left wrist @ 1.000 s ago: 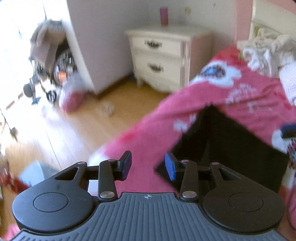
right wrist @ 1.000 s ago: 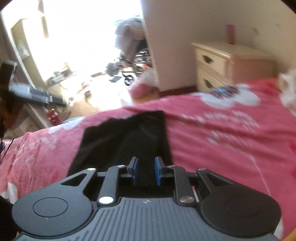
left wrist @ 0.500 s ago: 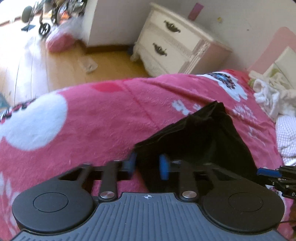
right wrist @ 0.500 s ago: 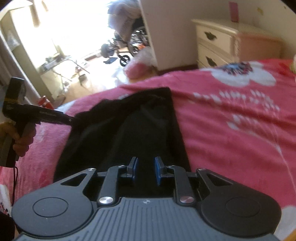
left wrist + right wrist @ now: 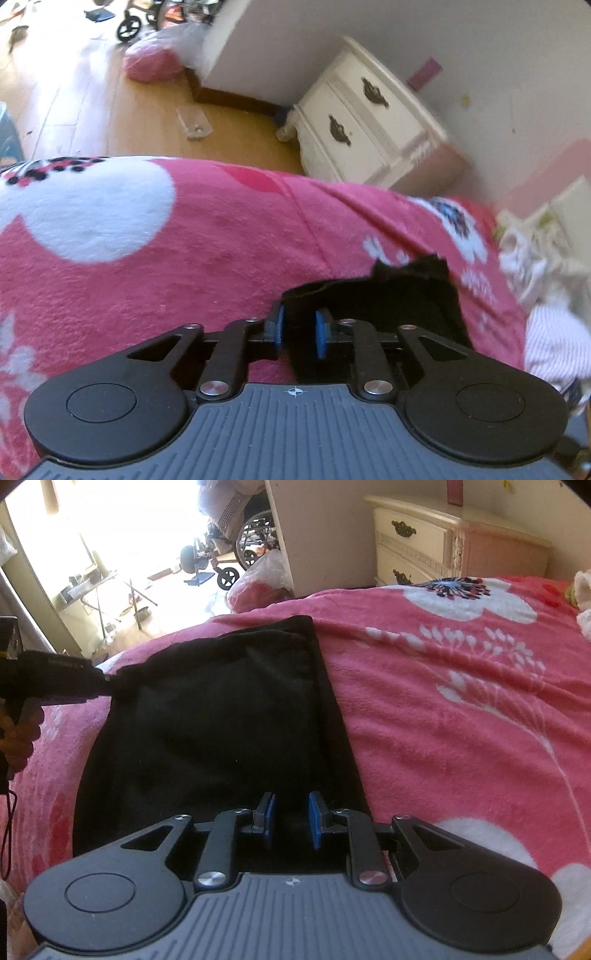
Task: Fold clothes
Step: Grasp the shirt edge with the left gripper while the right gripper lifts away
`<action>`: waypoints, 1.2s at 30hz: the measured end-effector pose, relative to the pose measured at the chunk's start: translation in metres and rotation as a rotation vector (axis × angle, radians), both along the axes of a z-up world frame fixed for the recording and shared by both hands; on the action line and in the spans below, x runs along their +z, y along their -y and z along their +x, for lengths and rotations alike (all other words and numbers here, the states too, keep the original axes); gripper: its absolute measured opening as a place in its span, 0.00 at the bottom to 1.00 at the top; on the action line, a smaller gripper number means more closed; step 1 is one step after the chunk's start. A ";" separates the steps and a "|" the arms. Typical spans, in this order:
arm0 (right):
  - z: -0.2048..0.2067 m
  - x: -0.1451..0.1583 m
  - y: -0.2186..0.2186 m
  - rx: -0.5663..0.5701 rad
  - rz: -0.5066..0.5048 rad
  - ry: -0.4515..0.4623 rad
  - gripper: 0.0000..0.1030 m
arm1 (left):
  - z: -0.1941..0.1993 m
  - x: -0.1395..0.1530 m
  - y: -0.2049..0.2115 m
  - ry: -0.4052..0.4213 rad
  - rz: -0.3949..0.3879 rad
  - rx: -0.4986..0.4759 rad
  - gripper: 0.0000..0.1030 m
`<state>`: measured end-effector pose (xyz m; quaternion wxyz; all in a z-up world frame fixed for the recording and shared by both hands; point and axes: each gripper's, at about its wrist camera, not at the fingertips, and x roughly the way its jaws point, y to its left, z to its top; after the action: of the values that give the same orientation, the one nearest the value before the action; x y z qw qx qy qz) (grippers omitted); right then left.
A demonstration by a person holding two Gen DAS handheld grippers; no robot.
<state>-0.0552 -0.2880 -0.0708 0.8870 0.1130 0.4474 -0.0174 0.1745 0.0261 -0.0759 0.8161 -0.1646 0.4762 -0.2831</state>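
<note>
A black garment lies spread on the pink flowered bedspread. My right gripper is at its near edge, its blue pads closed on dark cloth. At the left of the right wrist view a hand holds my left gripper, whose tip pinches the garment's far left corner, and the cloth bunches toward it. In the left wrist view the left gripper has that corner of the black garment between its pads, low over the bedspread. Its jaws are opening a little while the cloth stays between them.
A cream nightstand stands against the wall beyond the bed, also seen as the nightstand. A heap of white clothes lies toward the headboard. Wood floor, a pink bag and a wheelchair lie past the bed's edge.
My left gripper sank to the bed, rolled, and closed from wide open onto the garment's corner. My right gripper dropped slightly, its jaws unchanged. The garment now lies flatter.
</note>
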 end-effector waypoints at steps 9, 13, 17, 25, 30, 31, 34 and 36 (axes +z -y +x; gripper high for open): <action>0.032 0.034 -0.010 0.046 -0.004 0.091 0.20 | -0.037 0.051 -0.006 0.275 0.121 0.022 0.26; 0.081 0.031 -0.014 0.073 0.026 0.100 0.20 | -0.075 0.045 0.034 0.319 0.185 -0.208 0.26; 0.130 0.007 -0.016 0.092 0.009 0.062 0.19 | -0.096 0.022 0.055 0.309 0.280 -0.300 0.26; 0.161 0.001 0.024 -0.079 0.009 0.100 0.15 | -0.091 0.024 0.045 0.307 0.263 -0.292 0.26; 0.144 0.018 -0.003 0.087 0.127 0.069 0.15 | -0.095 0.030 0.042 0.338 0.271 -0.278 0.27; 0.145 0.017 -0.016 0.144 0.136 0.057 0.15 | -0.095 0.029 0.042 0.331 0.269 -0.289 0.27; 0.161 0.007 -0.051 0.262 0.117 0.028 0.15 | -0.096 0.020 0.049 0.308 0.297 -0.320 0.28; 0.183 -0.005 -0.057 0.238 0.112 0.012 0.15 | -0.098 0.017 0.052 0.318 0.324 -0.333 0.29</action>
<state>0.1276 -0.2310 -0.0759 0.8778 0.1085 0.4526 0.1137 0.0767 -0.0257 -0.0593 0.8385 0.0947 0.4018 -0.3557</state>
